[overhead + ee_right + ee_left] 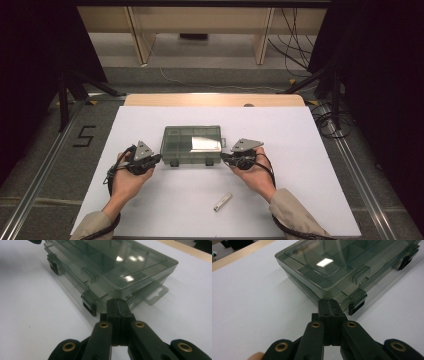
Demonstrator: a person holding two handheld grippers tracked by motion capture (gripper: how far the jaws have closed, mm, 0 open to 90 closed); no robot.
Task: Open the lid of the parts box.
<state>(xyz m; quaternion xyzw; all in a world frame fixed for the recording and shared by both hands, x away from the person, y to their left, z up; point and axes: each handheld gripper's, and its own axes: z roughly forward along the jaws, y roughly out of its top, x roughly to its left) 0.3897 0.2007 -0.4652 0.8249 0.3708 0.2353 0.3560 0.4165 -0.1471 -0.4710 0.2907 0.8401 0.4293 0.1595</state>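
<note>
Left tongs [329,305]: jaws closed together, empty, tips at box's near left corner.
Right tongs [117,305]: closed, empty, at near right corner.
Smoky translucent plastic compartment box [191,144]: lid shut, between both tongs.
Small silver cylinder [223,201]: on white tabletop [165,200], nearer than right tongs.

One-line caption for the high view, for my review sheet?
Two hand-held tongs, left and right, both shut, flank a closed smoky compartment box; a small cylinder lies nearer the person.

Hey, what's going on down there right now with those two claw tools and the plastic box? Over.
Left gripper and right gripper both shut, tips at the closed box's front corners. Small tube lies apart, nearer the person.
</note>
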